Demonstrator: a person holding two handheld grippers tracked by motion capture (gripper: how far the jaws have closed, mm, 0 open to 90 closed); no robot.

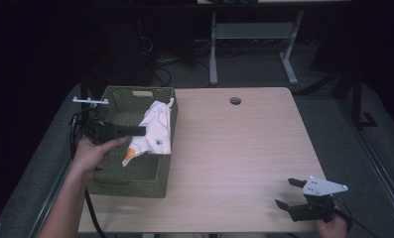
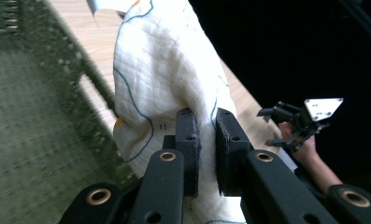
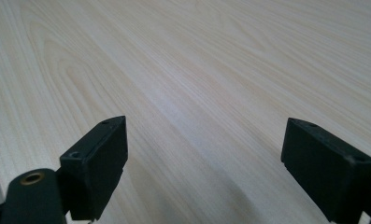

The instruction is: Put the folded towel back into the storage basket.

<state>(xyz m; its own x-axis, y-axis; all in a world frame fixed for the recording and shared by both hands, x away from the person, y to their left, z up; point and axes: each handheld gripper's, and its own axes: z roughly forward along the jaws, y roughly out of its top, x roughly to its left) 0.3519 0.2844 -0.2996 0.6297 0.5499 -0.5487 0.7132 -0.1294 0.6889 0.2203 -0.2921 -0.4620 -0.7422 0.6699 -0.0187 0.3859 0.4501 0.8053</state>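
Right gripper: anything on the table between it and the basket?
Nothing. In the high view, bare wooden table runs from the right gripper to the green woven basket.

Left black two-jaw gripper (image 1: 140,131) held level, pointing toward 3 o'clock, jaws pinched close on white fabric; left hand (image 1: 93,153) wraps its grip, forearm entering from 6 o'clock. Right black two-jaw gripper (image 1: 288,193) sits low at 5 o'clock, jaws spread wide, pointing toward 9 o'clock.

From above I look forward and down on my pale wooden table (image 1: 234,148); my gripper views sit close, the left also catching that tabletop.
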